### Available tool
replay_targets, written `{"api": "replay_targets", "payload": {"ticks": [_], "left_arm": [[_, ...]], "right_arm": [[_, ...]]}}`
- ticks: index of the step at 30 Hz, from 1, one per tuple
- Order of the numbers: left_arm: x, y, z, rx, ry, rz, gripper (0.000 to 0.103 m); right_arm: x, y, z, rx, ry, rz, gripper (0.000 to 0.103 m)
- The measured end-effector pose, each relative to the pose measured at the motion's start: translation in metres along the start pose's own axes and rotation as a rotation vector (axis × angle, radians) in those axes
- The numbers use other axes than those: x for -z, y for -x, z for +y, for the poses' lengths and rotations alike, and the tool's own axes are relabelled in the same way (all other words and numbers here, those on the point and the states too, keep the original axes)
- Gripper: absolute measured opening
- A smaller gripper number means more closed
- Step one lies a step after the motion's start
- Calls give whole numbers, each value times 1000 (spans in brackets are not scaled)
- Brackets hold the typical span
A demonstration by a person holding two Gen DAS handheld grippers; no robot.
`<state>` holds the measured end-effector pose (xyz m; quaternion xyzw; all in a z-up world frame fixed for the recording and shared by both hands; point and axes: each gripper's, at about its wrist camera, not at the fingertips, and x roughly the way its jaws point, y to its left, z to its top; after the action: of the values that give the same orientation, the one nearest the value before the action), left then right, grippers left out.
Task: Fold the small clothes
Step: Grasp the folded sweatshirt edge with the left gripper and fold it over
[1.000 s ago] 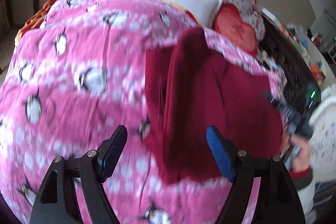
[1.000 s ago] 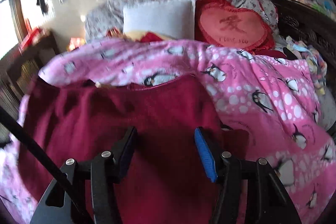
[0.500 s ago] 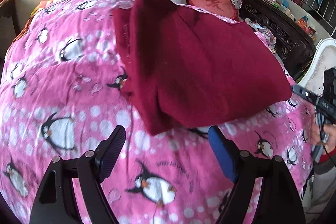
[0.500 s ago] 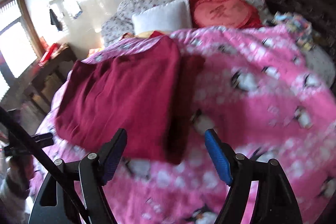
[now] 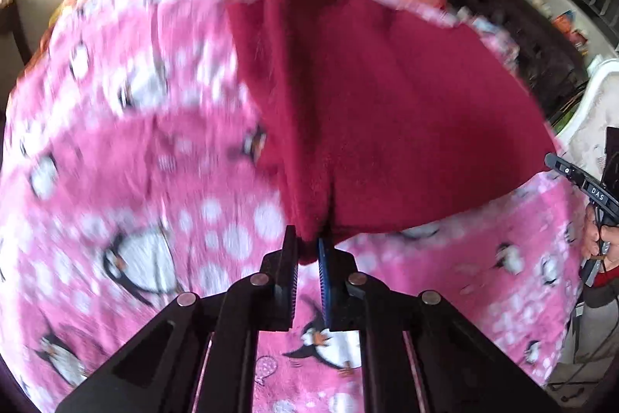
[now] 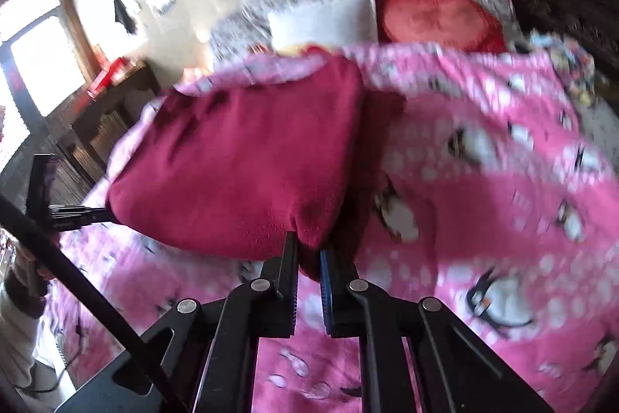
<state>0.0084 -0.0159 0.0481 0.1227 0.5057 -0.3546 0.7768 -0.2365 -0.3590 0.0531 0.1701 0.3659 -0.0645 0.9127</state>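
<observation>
Soft, limp, fleecy dark-red garment lying half-folded on the penguin blanket, near corners just clamped by left tool and right tool; likely light, droopy, best taken by corners.
</observation>
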Motion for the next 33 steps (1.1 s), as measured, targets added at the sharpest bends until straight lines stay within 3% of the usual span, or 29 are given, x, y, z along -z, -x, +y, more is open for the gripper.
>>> {"api": "replay_targets", "payload": {"ticks": [3, 4, 7, 11, 14, 21, 24, 28, 33], "left_arm": [[0, -1, -3, -8, -5, 1, 12], [-1, 5, -7, -18, -18, -7, 13], [-6, 32, -12, -58, -29, -62, 17], [-26, 61, -14, -44, 4, -154, 47], [-55, 55, -24, -45, 39, -181, 60], [-138, -3, -23, -89, 141, -193, 61], [-162, -26, -4, -107, 218, -195, 61], [-171, -47, 10, -115, 242, -174, 61], [-164, -34, 3, -136, 216, -175, 61]], "right_arm": [[6, -10, -6, 11, -33, 22, 12], [3, -5, -8, 7, -57, 19, 23], [-11, 25, -4, 43, -49, -70, 27], [-46, 31, 10, 40, -24, -143, 32], [-76, 4, 25, 73, 17, -156, 32], [-129, -71, 26, 86, -21, -105, 32], [-144, -98, 14, 162, -35, -74, 32], [-157, -139, -15, 224, -96, 28, 43], [-158, -135, -19, 206, -112, -1, 43]]}}
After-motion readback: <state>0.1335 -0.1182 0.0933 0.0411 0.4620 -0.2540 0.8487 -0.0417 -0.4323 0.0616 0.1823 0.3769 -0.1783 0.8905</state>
